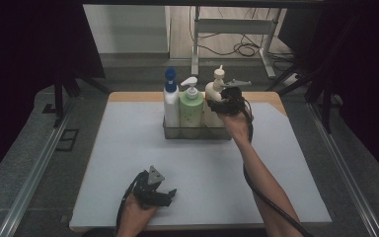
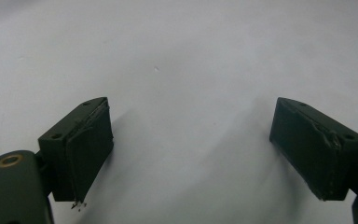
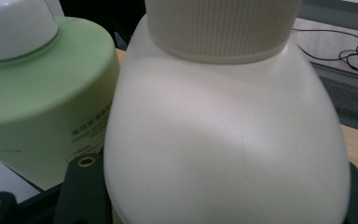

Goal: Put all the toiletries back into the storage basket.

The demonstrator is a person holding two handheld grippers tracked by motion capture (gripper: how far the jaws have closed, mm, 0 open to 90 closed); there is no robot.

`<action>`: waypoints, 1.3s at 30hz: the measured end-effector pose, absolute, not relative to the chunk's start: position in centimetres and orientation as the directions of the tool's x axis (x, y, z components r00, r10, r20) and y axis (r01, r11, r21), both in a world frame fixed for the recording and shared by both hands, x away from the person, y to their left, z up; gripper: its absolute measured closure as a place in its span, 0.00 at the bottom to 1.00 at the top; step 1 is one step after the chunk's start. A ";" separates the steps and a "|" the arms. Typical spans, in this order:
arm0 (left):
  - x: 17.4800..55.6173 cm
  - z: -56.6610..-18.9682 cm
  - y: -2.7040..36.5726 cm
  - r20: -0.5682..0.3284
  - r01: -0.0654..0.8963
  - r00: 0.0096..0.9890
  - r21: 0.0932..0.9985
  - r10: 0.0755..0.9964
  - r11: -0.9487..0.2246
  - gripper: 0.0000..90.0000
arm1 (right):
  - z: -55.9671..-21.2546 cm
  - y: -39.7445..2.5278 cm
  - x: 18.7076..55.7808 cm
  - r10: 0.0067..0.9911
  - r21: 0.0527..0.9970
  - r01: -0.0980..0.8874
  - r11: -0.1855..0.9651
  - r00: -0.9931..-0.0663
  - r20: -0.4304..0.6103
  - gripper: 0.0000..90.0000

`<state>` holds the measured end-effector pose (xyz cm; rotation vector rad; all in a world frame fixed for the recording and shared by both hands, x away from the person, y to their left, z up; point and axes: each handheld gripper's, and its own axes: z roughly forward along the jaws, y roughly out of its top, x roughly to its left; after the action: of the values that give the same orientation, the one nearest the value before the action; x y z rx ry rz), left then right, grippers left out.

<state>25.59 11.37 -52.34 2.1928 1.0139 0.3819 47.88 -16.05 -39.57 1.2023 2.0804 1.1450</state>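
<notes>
A wire basket (image 1: 197,133) at the back of the grey mat (image 1: 128,148) holds three pump bottles: a white one with a blue pump (image 1: 170,103), a green one (image 1: 191,106) and a cream one (image 1: 213,91). My right gripper (image 1: 222,104) is at the cream bottle's shoulder. In the right gripper view the cream bottle (image 3: 223,116) sits between the jaws, which press on both its sides, and the green bottle (image 3: 42,93) stands to its left. My left gripper (image 1: 168,196) rests low over the mat near the front edge, open (image 2: 191,154), nothing between its jaws.
The mat covers a wooden table whose edge (image 1: 128,96) shows behind the basket. Beyond it are a white desk frame (image 1: 232,29) and cables on the floor (image 1: 246,49). Dark curtains hang on both sides.
</notes>
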 end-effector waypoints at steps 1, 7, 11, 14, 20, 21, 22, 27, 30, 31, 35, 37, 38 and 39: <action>25.6 -52.3 11.4 -0.018 0.557 0.653 0.689 0.757 -0.464 0.15 | -39.6 -16.1 47.8 0.866 0.842 0.471 0.264 -0.500 0.008 0.44; 25.6 -52.3 11.4 -0.018 0.557 0.653 0.689 0.757 -0.464 0.14 | -40.4 -16.1 47.7 0.868 0.833 0.484 0.269 -0.496 0.008 0.44; 25.6 -52.3 11.4 -0.018 0.557 0.653 0.688 0.757 -0.464 0.15 | -41.1 -16.0 47.7 0.869 0.824 0.497 0.271 -0.495 0.012 0.44; 25.6 -52.3 11.4 -0.019 0.557 0.653 0.688 0.757 -0.464 0.15 | -41.5 -16.0 47.7 0.870 0.820 0.504 0.272 -0.493 0.015 0.44; 25.6 -52.3 11.4 -0.017 0.558 0.653 0.687 0.757 -0.466 0.15 | -41.8 -16.1 47.7 0.870 0.817 0.509 0.271 -0.493 0.019 0.44; 25.6 -52.3 11.4 -0.017 0.558 0.653 0.687 0.757 -0.466 0.15 | -41.8 -16.2 47.6 0.869 0.816 0.509 0.272 -0.494 0.019 0.43; 25.6 -52.3 11.4 -0.016 0.557 0.653 0.687 0.757 -0.466 0.15 | -41.8 -16.2 47.6 0.869 0.816 0.510 0.270 -0.494 0.021 0.43; 25.6 -52.3 11.4 -0.016 0.557 0.653 0.687 0.757 -0.466 0.15 | -41.9 -16.3 47.5 0.867 0.819 0.508 0.267 -0.497 0.026 0.43; 25.6 -52.3 11.4 -0.016 0.557 0.653 0.687 0.757 -0.466 0.15 | -42.0 -16.3 47.5 0.867 0.821 0.505 0.265 -0.498 0.027 0.42; 25.6 -52.3 11.4 -0.016 0.557 0.653 0.687 0.757 -0.466 0.15 | -42.0 -16.3 47.6 0.865 0.823 0.503 0.265 -0.502 0.029 0.42; 25.6 -52.3 11.4 -0.015 0.557 0.653 0.687 0.757 -0.466 0.15 | -42.0 -16.4 47.7 0.861 0.820 0.510 0.260 -0.507 0.042 0.40; 25.6 -52.3 11.4 -0.015 0.557 0.653 0.688 0.757 -0.466 0.15 | -41.9 -16.5 47.7 0.862 0.820 0.511 0.257 -0.505 0.044 0.36; 25.6 -52.3 11.4 -0.015 0.557 0.653 0.688 0.757 -0.466 0.15 | -41.9 -16.5 47.7 0.861 0.819 0.512 0.258 -0.507 0.045 0.34; 25.5 -52.3 11.4 -0.015 0.557 0.653 0.687 0.757 -0.466 0.15 | -41.9 -16.5 47.7 0.861 0.818 0.514 0.258 -0.507 0.047 0.33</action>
<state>25.55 11.36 -52.31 2.1963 1.0144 0.3841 47.66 -16.51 -41.90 1.2494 2.1254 1.1423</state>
